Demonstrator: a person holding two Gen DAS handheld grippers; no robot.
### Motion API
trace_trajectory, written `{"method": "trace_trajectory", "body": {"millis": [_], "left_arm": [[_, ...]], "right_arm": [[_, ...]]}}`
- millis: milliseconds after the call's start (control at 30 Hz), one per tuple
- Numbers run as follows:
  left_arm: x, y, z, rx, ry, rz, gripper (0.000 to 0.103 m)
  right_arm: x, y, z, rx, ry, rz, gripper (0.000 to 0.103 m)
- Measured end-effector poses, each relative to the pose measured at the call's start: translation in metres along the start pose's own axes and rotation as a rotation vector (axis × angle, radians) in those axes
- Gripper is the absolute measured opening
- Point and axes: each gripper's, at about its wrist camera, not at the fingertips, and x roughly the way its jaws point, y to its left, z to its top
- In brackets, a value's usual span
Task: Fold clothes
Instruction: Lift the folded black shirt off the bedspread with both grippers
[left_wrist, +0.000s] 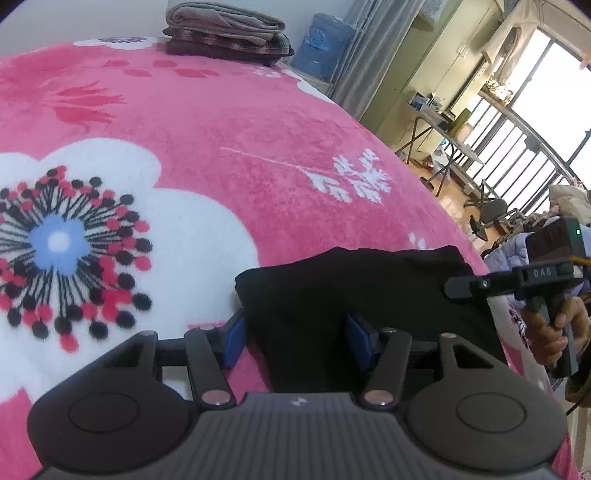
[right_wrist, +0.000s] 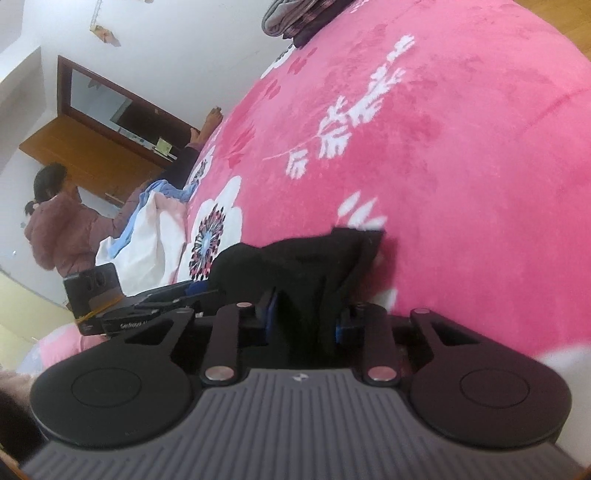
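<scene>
A black garment (left_wrist: 369, 288) lies folded on the pink flowered blanket (left_wrist: 221, 122), near its right edge. My left gripper (left_wrist: 295, 339) straddles the garment's near left corner. Its blue pads (left_wrist: 234, 339) stand wide apart with the cloth lying loosely between them, so it is open. In the right wrist view the garment (right_wrist: 306, 258) is bunched up and squeezed between the pads of my right gripper (right_wrist: 306, 319), which is shut on it. A hand holds the right gripper (left_wrist: 458, 287) at the garment's right side. The left gripper (right_wrist: 166, 299) shows low on the left in the right wrist view.
A stack of folded clothes (left_wrist: 225, 29) sits at the far end of the blanket. A blue bundle (left_wrist: 325, 44) stands behind it. Another person in a pink jacket (right_wrist: 62, 229) stands beside the bed, next to crumpled white and blue bedding (right_wrist: 147, 229). A folding table (left_wrist: 443, 133) stands by the windows.
</scene>
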Motion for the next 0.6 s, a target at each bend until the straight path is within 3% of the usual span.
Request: {"method": "trace_trajectory", "body": {"millis": [67, 167, 233, 267, 467, 600], "left_arm": [[0.002, -0.001, 0.003, -0.002, -0.005, 0.010, 0.052], [0.004, -0.008, 0.008, -0.002, -0.020, 0.044, 0.037], [0.002, -0.012, 0.007, -0.006, -0.029, 0.049, 0.019], [0.001, -0.015, 0.006, -0.003, -0.034, 0.053, 0.016], [-0.025, -0.053, -0.001, 0.101, -0.139, 0.153, 0.013], [-0.051, -0.066, 0.010, 0.119, -0.220, 0.155, 0.012]], "right_arm": [[0.000, -0.001, -0.002, 0.007, -0.005, 0.001, 0.022], [0.006, 0.002, 0.001, 0.010, -0.004, 0.002, 0.015], [0.011, 0.012, 0.000, -0.029, -0.001, -0.008, 0.013], [0.013, 0.019, -0.002, -0.059, -0.001, -0.017, 0.011], [-0.001, 0.053, -0.014, -0.166, -0.090, -0.098, 0.008], [-0.013, 0.079, -0.016, -0.234, -0.159, -0.155, 0.007]]}}
